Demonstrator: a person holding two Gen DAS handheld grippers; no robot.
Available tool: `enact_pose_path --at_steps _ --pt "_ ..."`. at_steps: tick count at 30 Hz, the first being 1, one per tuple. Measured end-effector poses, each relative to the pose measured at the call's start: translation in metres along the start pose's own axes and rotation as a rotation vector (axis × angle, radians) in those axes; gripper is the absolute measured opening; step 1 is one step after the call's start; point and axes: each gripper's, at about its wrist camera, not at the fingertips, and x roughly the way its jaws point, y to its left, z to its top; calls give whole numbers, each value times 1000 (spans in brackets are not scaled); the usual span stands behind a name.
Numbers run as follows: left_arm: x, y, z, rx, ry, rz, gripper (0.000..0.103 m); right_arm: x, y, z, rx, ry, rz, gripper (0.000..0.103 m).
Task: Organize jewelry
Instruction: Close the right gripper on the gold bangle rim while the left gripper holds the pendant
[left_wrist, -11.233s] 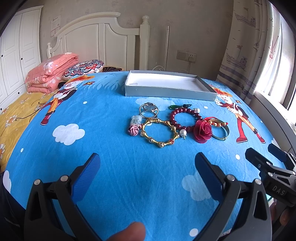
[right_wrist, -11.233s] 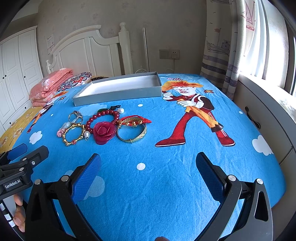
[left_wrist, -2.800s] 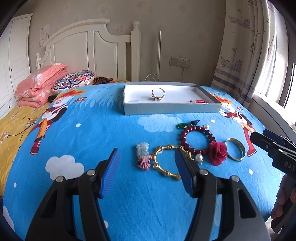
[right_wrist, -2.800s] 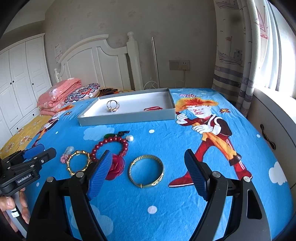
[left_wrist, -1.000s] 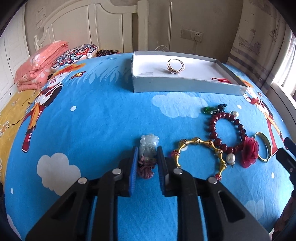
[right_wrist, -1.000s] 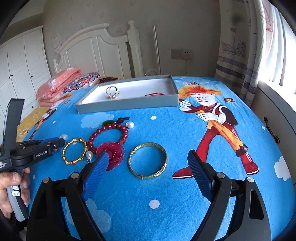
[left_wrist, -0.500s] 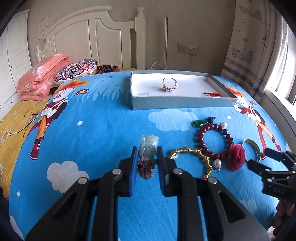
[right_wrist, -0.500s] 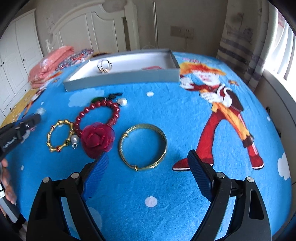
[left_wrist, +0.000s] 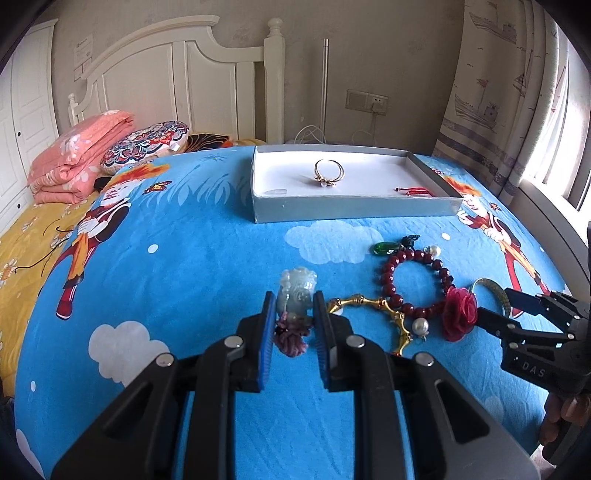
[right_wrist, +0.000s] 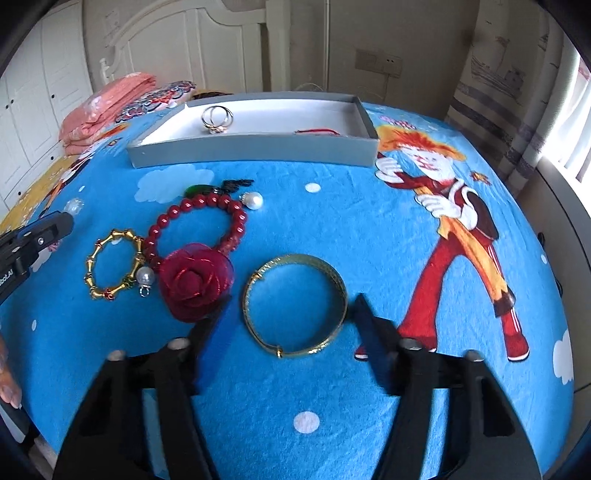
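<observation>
Left view: left gripper (left_wrist: 294, 317) pinches a pale jade pendant (left_wrist: 297, 291) at lower centre; grey tray (left_wrist: 351, 209) sits above, holding a ring (left_wrist: 328, 173). Right view: right gripper (right_wrist: 284, 314), jaws just closing but still spread, flanks the gold bangle (right_wrist: 294, 304) without touching it, lower centre, beside a red rose (right_wrist: 197, 281).

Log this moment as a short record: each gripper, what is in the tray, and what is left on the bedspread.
left gripper: shut on the pale jade pendant
right gripper: jaws just closing, either side of the gold bangle, pads not touching it
tray: gold ring, red cord piece
bedspread: red bead bracelet, red rose, gold bamboo bracelet, green pendant
</observation>
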Motion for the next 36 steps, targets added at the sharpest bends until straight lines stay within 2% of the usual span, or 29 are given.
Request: enact_pose_path --at_steps 5,9,25,36 --pt "-2 -2 0 2 -4 -1 20 -3 -1 -1 6 -14 11 54" --pt "-5 -4 0 8 -17 -4 20 -13 -5 -2 29 -72 17 55" --pt "-16 -13 3 25 -49 -13 20 -42 -16 -1 85 -194 25 55" --pt "-17 -17 10 35 -63 -3 20 -50 -14 6 75 -234 26 55"
